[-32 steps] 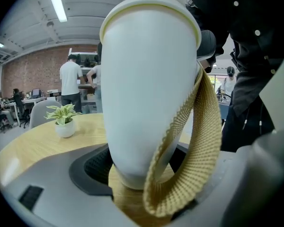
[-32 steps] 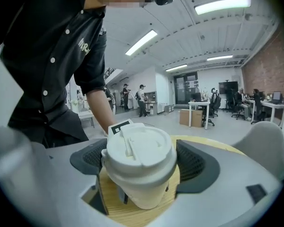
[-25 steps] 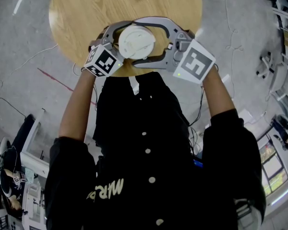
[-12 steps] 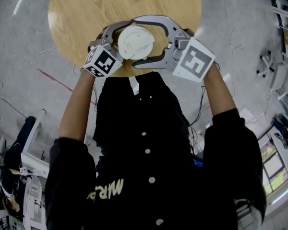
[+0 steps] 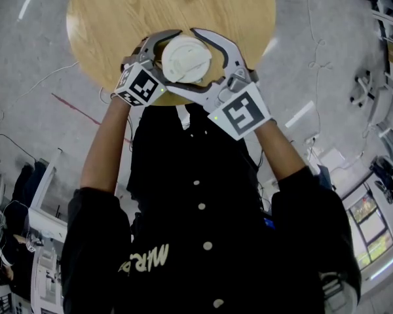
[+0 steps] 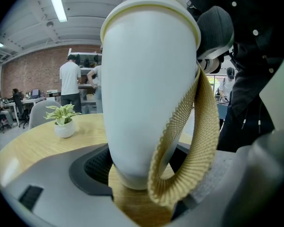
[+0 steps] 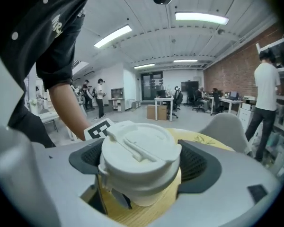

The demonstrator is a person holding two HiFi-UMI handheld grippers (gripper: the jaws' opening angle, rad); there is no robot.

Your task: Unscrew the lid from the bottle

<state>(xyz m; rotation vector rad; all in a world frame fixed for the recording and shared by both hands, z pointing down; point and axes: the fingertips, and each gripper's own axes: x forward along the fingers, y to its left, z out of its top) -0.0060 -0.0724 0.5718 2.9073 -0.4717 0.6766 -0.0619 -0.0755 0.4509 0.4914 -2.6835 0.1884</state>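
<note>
— What was the biggest thing there?

— A round wooden table (image 5: 118, 18). A white bottle (image 6: 146, 79) stood up straight at the edge nearest the person.

— Who held the bottle?

— The left gripper (image 6: 142, 174) did. Its two jaws were squeezed on the low, thin part of the bottle, one on each side.

— And the other one?

— The right gripper (image 7: 142, 167) came in from the other side, up high. Its jaws were pressed tight on the lid (image 5: 186, 57), one dark pad on each side of it.

— Was the lid off?

— No. It sat on top of the bottle. It was white and round, with a raised bar across the top.

— Was there anything else on the bottle?

— A tan woven strap (image 6: 199, 141) hung in a loop down its side, from just under the lid to near the bottom.

— Anything small?

— A little potted plant (image 6: 64, 119) sat farther back on the table, well apart from the bottle.
</note>
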